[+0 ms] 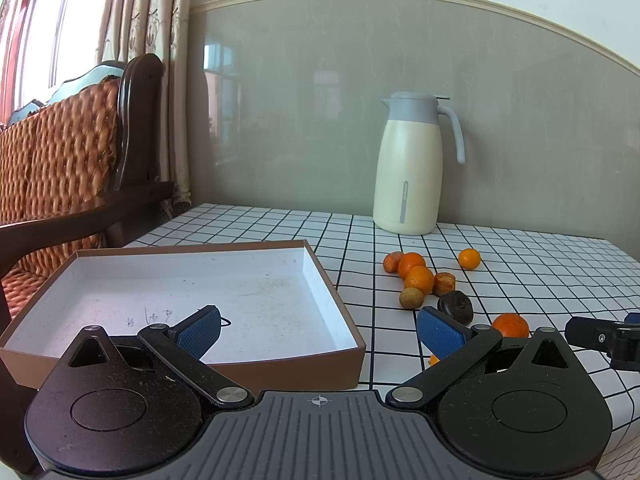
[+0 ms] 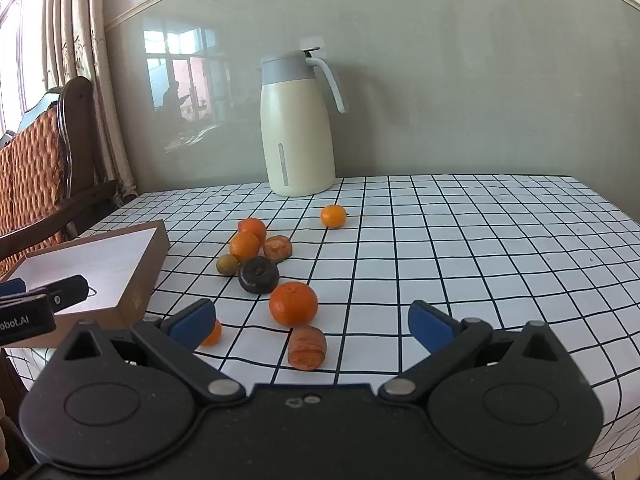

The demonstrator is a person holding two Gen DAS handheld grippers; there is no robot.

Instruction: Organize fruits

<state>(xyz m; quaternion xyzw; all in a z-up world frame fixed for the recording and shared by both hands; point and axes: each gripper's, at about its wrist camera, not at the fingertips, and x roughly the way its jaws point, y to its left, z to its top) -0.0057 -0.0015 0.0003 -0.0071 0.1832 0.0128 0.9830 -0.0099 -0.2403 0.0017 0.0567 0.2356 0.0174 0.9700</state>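
Note:
A shallow brown box (image 1: 280,368) with a white inside lies empty at the table's left; its corner shows in the right wrist view as the box (image 2: 148,276). Several fruits lie scattered right of it: oranges (image 1: 418,278), a small tan fruit (image 1: 411,298), a dark shrivelled fruit (image 1: 456,307) and a lone orange (image 1: 469,258). My left gripper (image 1: 318,330) is open over the box's right edge. My right gripper (image 2: 312,320) is open, with a big orange (image 2: 293,303) and a wrinkled orange piece (image 2: 307,347) between its fingers. The dark fruit (image 2: 259,275) sits just beyond.
A cream thermos jug (image 1: 408,168) with a grey lid stands at the back by the wall. A wooden chair (image 1: 80,152) with a woven cushion is left of the table. The checked tablecloth (image 2: 480,240) stretches bare to the right. The right gripper's tip (image 1: 600,336) shows at the left view's right edge.

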